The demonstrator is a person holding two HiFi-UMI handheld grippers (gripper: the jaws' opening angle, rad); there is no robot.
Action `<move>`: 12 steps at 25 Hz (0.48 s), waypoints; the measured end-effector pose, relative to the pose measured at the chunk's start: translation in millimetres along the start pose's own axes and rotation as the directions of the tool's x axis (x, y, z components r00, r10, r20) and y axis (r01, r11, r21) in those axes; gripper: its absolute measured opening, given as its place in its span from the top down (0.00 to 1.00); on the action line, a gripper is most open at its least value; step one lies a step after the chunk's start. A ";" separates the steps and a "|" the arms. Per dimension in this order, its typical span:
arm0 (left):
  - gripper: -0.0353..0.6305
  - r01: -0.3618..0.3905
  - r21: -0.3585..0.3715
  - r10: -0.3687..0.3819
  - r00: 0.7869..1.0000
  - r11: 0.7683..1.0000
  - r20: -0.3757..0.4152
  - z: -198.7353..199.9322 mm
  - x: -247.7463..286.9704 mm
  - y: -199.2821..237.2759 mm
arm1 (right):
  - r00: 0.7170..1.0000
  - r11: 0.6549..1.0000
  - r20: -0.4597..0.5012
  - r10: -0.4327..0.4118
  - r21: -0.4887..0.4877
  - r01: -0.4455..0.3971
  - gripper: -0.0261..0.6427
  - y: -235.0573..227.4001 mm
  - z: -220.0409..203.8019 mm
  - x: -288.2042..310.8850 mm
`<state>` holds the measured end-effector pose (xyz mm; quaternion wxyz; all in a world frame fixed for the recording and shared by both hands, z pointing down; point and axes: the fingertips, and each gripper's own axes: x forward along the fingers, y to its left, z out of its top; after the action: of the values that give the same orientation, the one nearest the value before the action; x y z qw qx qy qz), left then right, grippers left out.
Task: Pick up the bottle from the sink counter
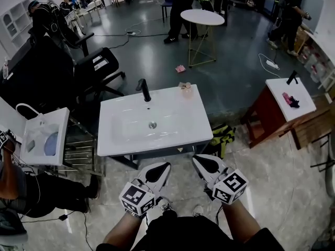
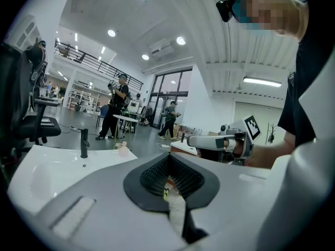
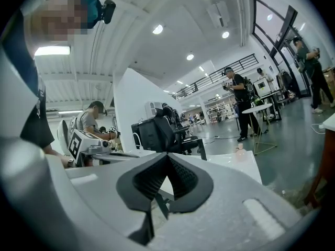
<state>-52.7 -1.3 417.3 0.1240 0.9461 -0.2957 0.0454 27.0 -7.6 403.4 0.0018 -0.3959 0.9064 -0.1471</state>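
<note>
Bottle point(image 1: 186, 90), small, pinkish, translucent, stands at back right corner of glossy white bench point(image 1: 119, 144). We hold left gripper point(image 1: 161, 169) and right gripper point(image 1: 201, 162) near its front edge, ribbed black pads together, empty.

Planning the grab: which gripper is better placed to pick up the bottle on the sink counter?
Right, probably. The bottle stands at the far right corner of the sink counter, more in line with the right gripper than the left gripper. Both are shut and empty.

On the sink counter point(image 1: 116, 140), the pale bottle point(image 1: 186, 90) by the far edge is too small for detail
</note>
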 end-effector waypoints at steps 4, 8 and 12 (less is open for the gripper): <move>0.95 0.013 -0.001 -0.013 1.000 1.000 0.000 1.9 -3.6 23.8 | 1.000 1.000 -0.005 -0.006 -0.001 0.006 0.96 3.5 -4.0 23.0; 0.95 0.031 0.001 -0.031 1.000 1.000 0.000 5.0 -7.2 43.9 | 1.000 1.000 0.000 -0.016 0.004 0.016 0.96 6.6 -4.2 44.3; 0.95 0.043 0.000 -0.043 0.999 0.999 -0.004 5.1 -12.2 65.1 | 0.999 0.999 0.021 -0.029 0.043 0.028 0.96 11.2 -1.6 65.4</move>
<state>-99.8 -47.6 424.0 0.1253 0.9522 -0.2751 0.0445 -26.1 -46.9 409.2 0.0177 -0.4103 0.8973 -0.1620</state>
